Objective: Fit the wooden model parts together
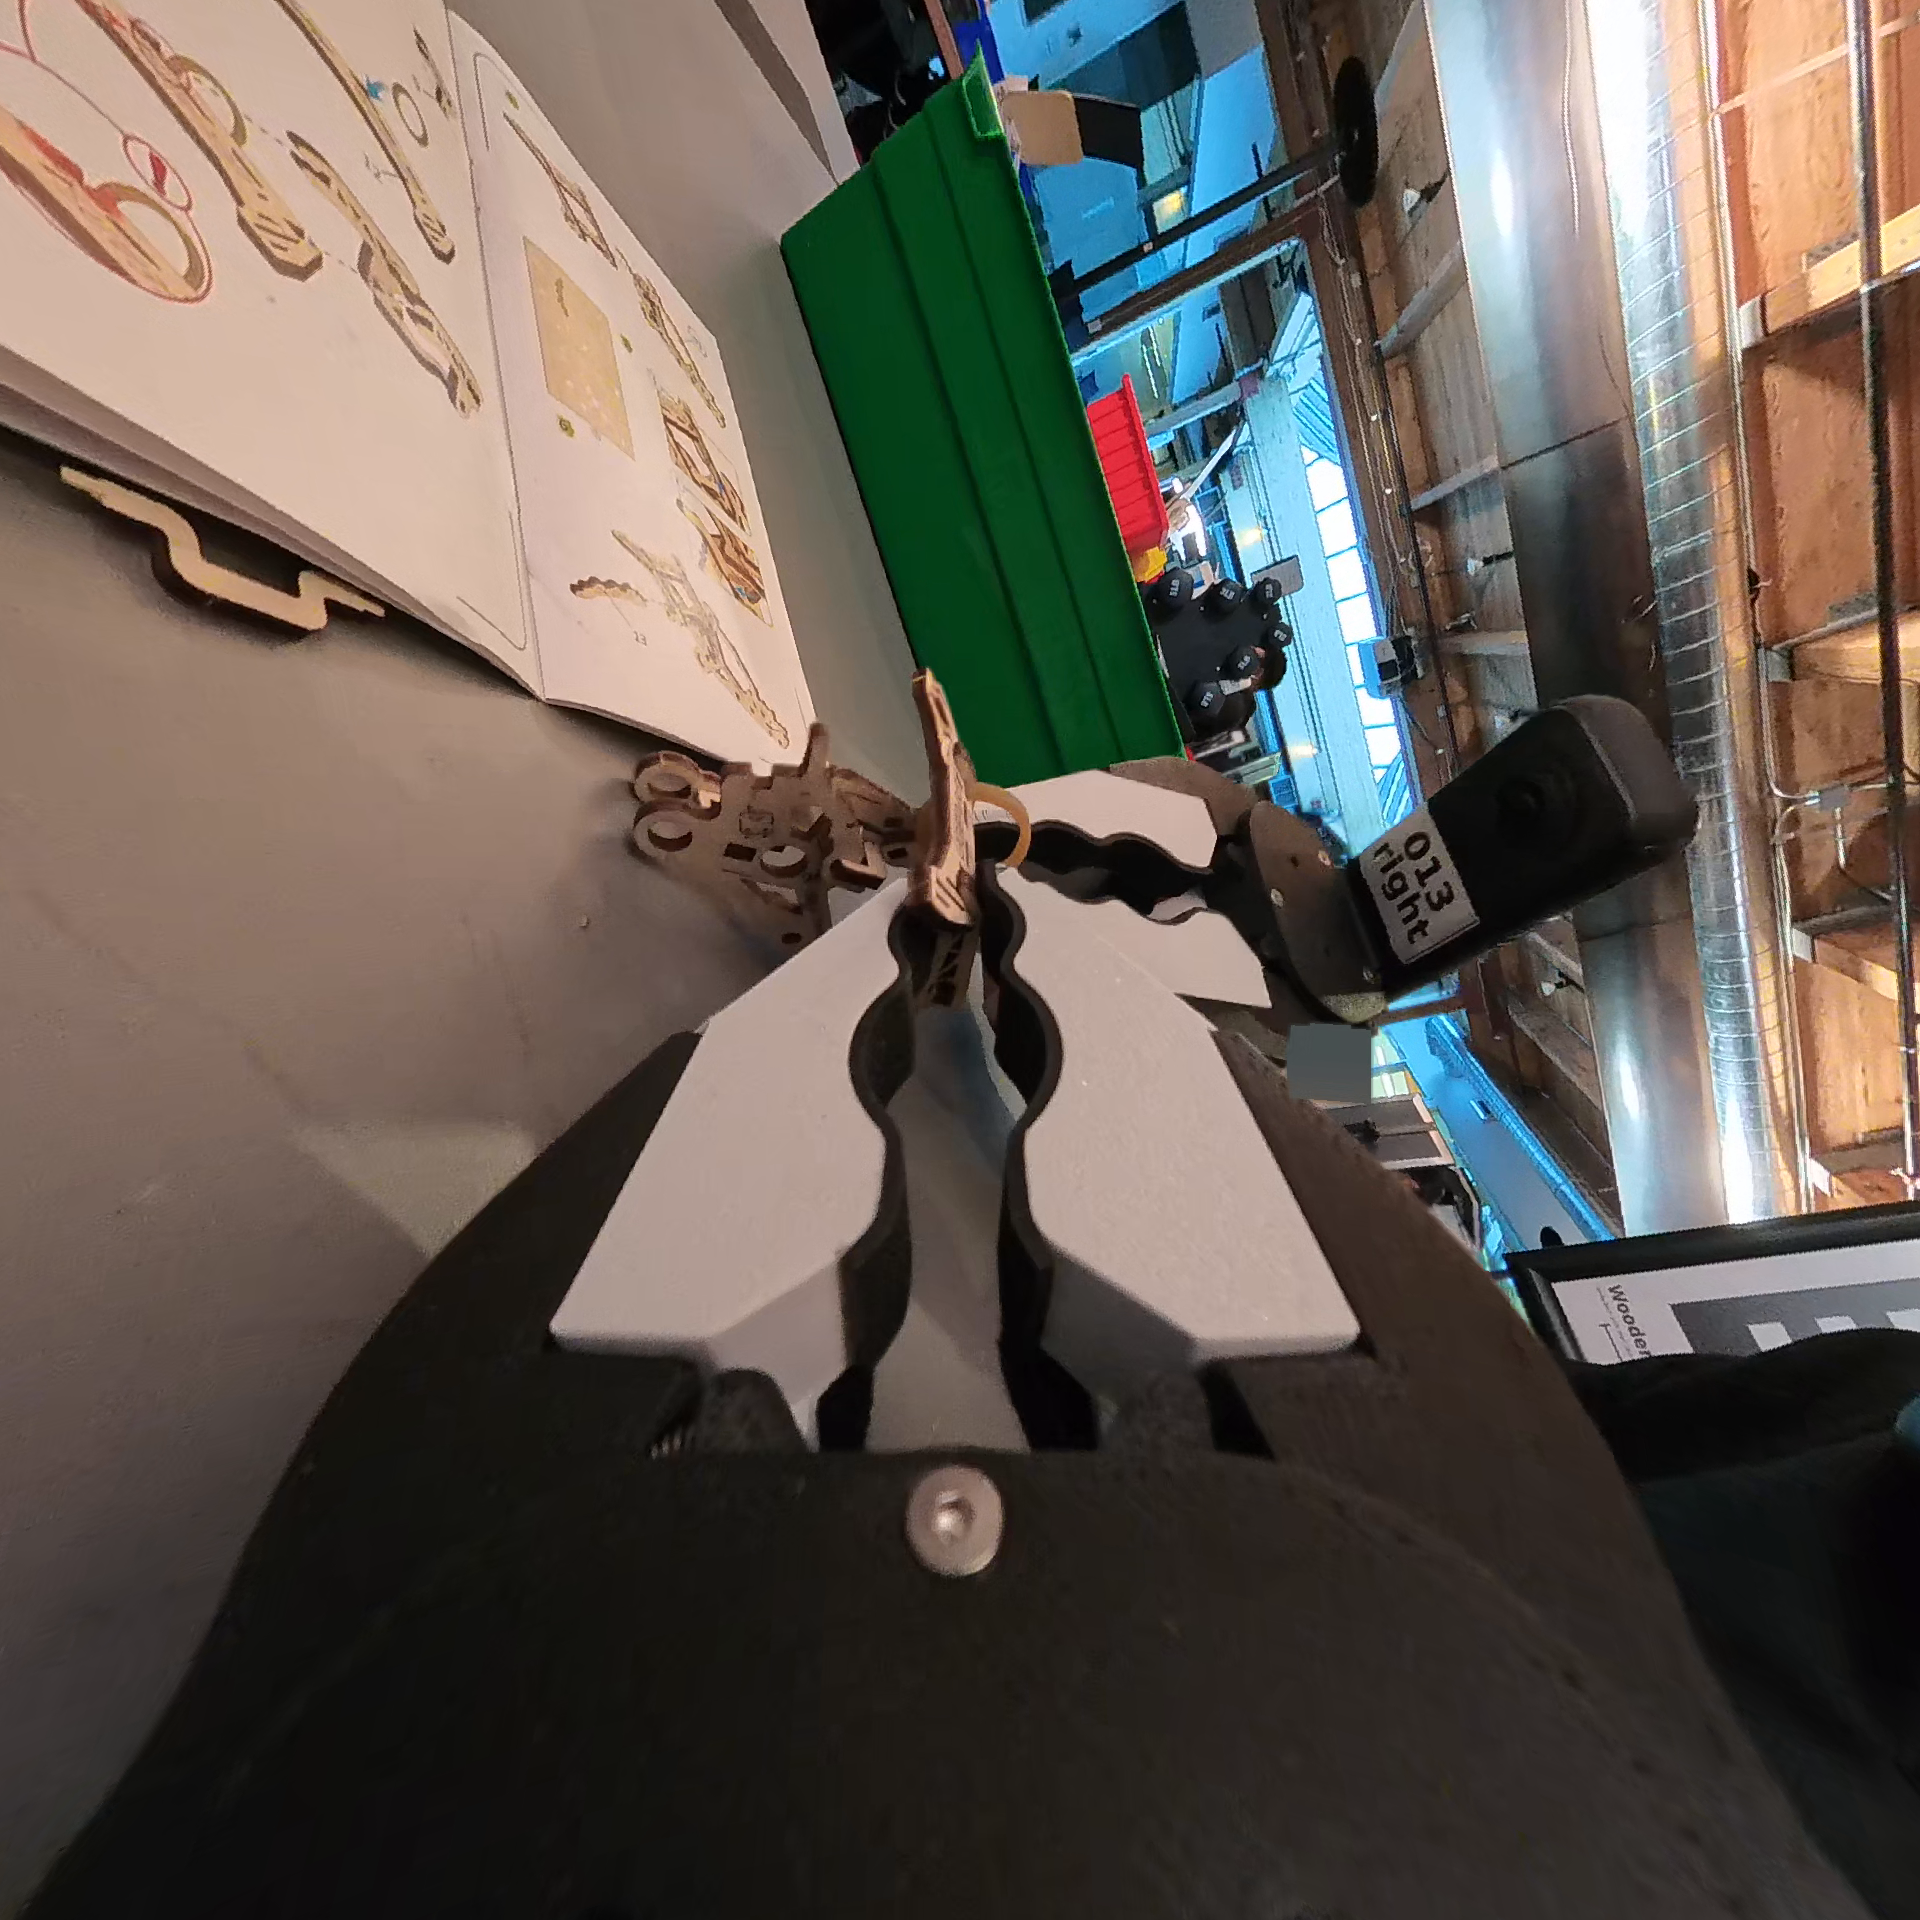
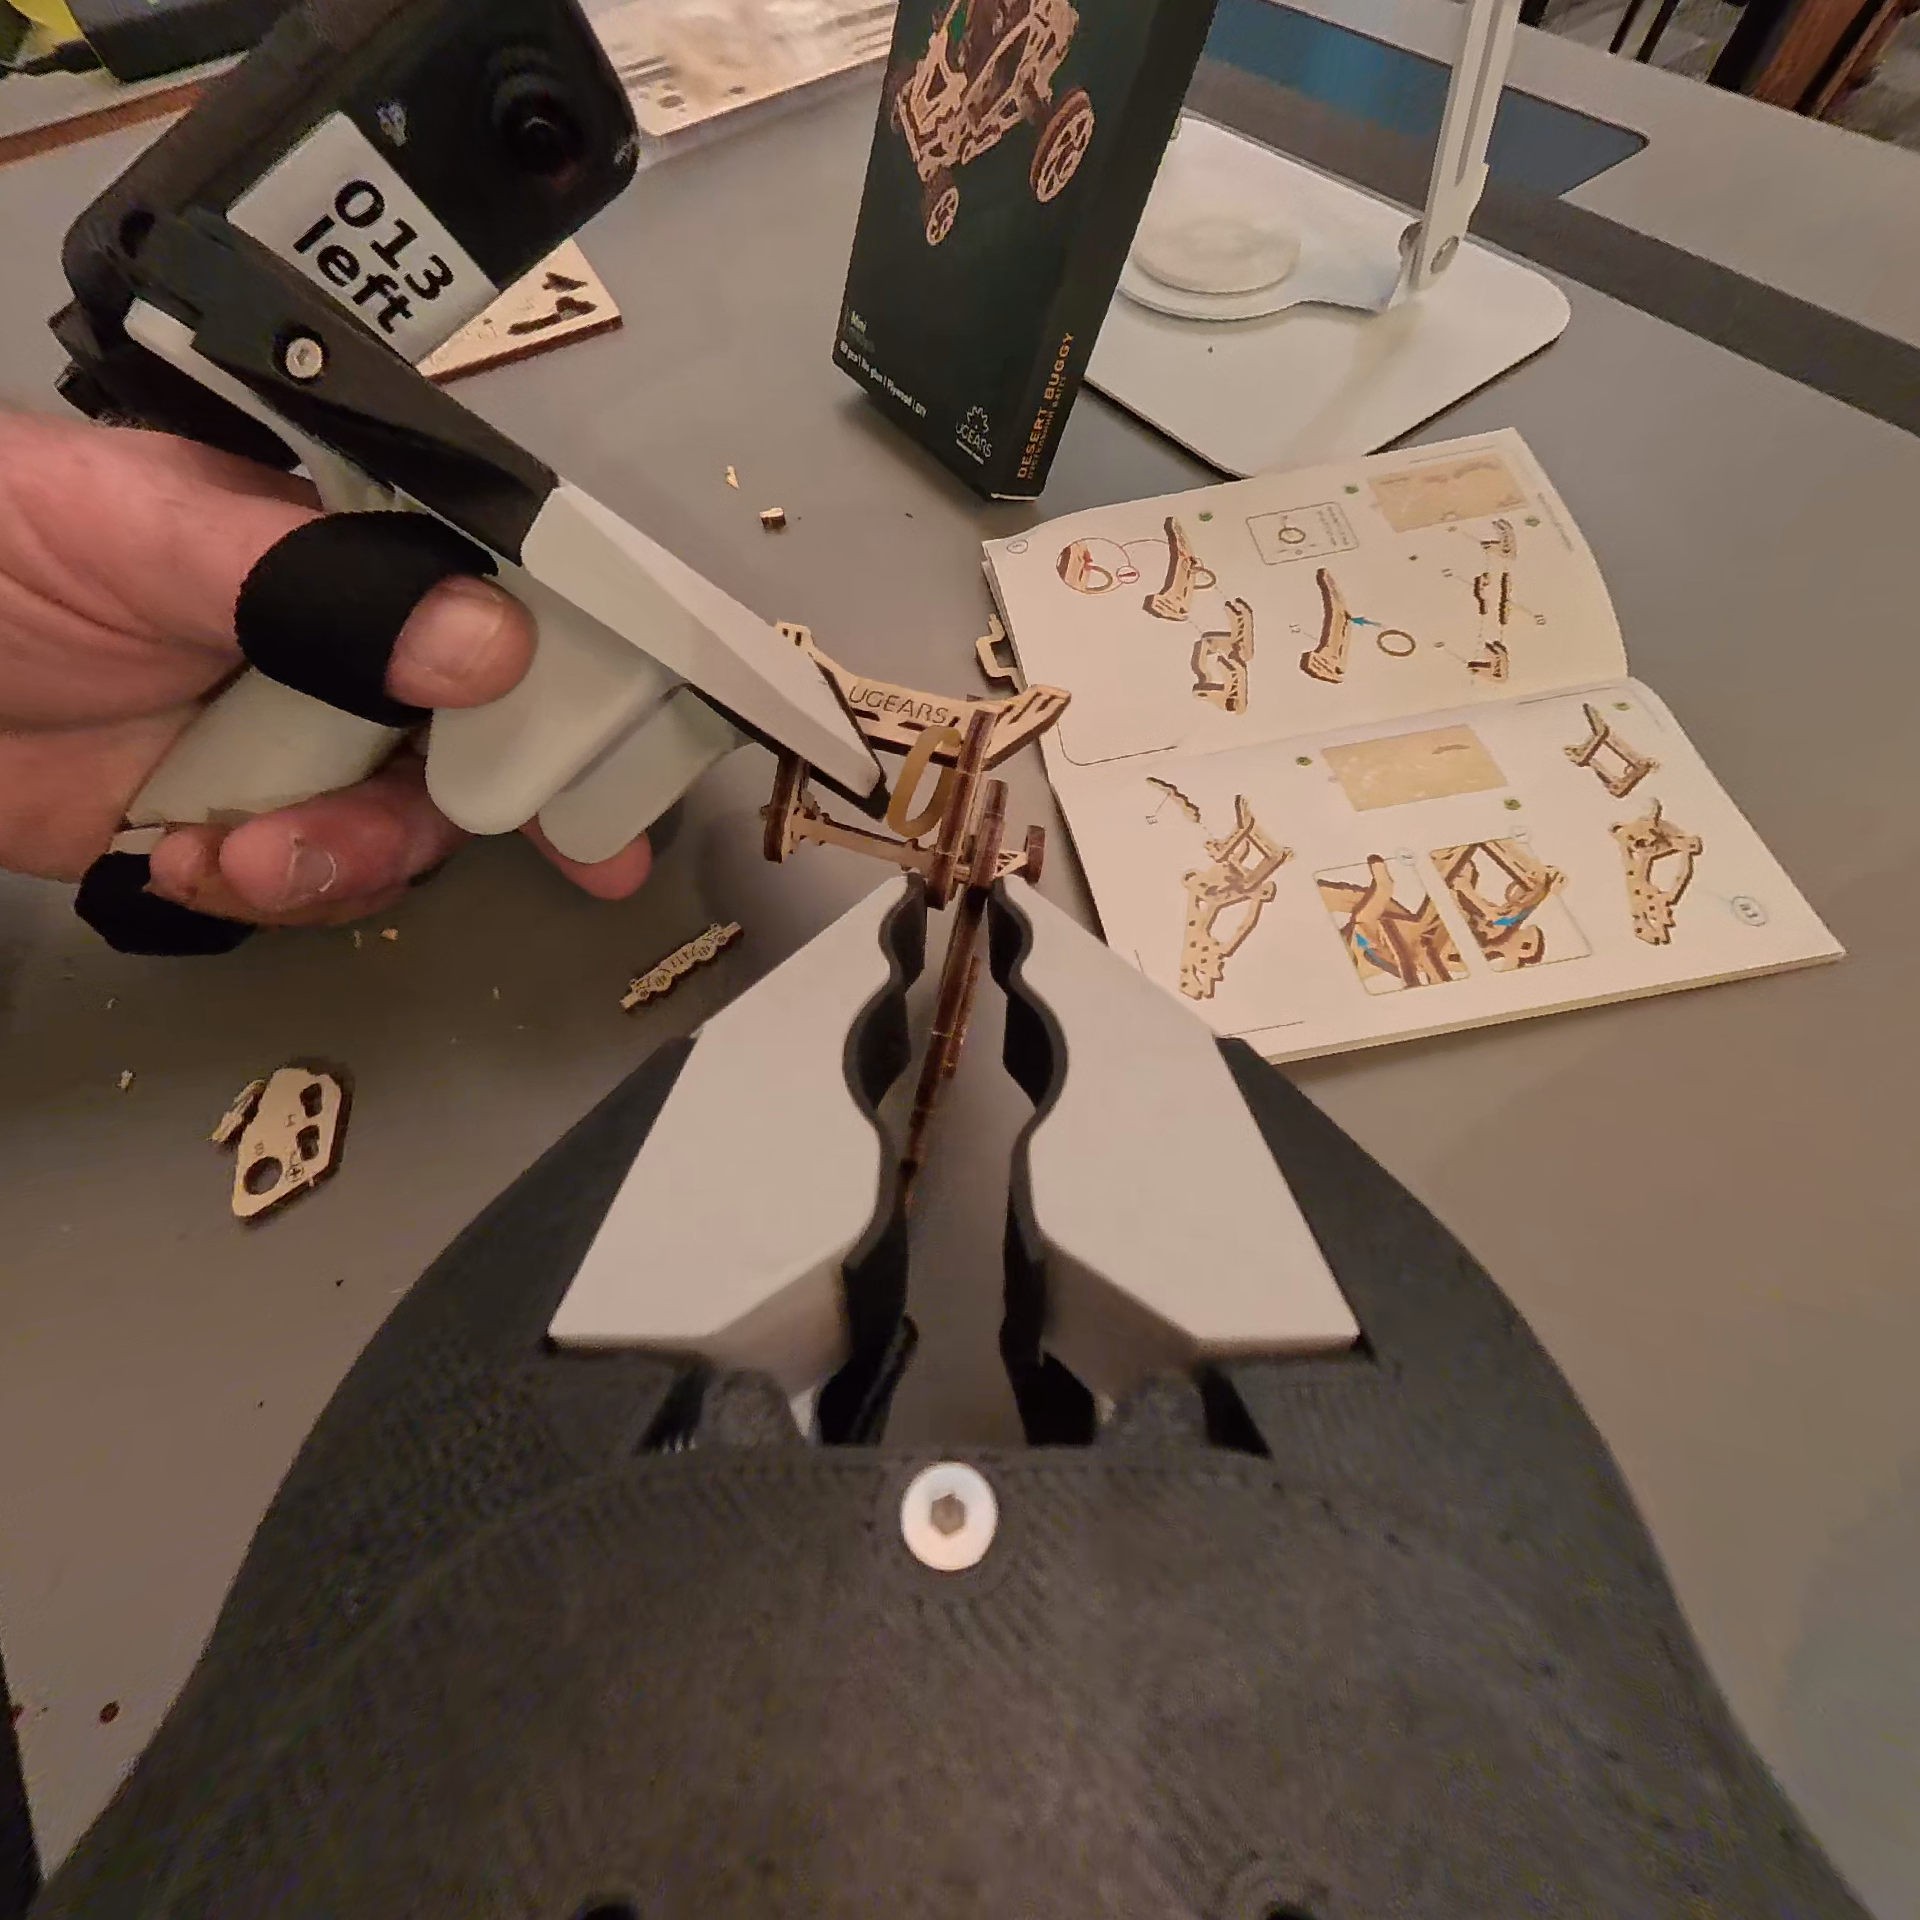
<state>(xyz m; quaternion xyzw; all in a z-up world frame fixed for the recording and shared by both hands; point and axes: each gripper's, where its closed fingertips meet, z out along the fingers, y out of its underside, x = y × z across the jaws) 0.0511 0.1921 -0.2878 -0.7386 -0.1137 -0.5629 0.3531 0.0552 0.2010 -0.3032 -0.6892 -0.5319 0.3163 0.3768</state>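
Observation:
A small wooden model frame [image 2: 831, 831] with a yellow rubber band [image 2: 925, 790] is held between both grippers just above the grey table [image 2: 1558, 1247]. My right gripper [image 2: 951, 902] is shut on a flat side plate [image 2: 940, 1029] of the frame, seen edge-on between its pads. My left gripper [image 1: 940, 920] is shut on a flat wooden crossbar [image 1: 943, 821] at the top of the frame [image 1: 758, 831]. In the right wrist view the left gripper [image 2: 868, 774] comes in from the left, held by a hand [image 2: 208, 675]. The right gripper [image 1: 1101, 862] shows behind the frame in the left wrist view.
An open instruction booklet [image 2: 1403, 748] lies right of the model; it also shows in the left wrist view [image 1: 416, 312]. A dark model box [image 2: 997, 239] and a white stand [image 2: 1351, 312] are behind. Loose wooden parts [image 2: 286, 1138] [image 2: 681, 966] lie left. A green bin [image 1: 966, 447] stands beyond. The tips of both grippers are at nearly the same place.

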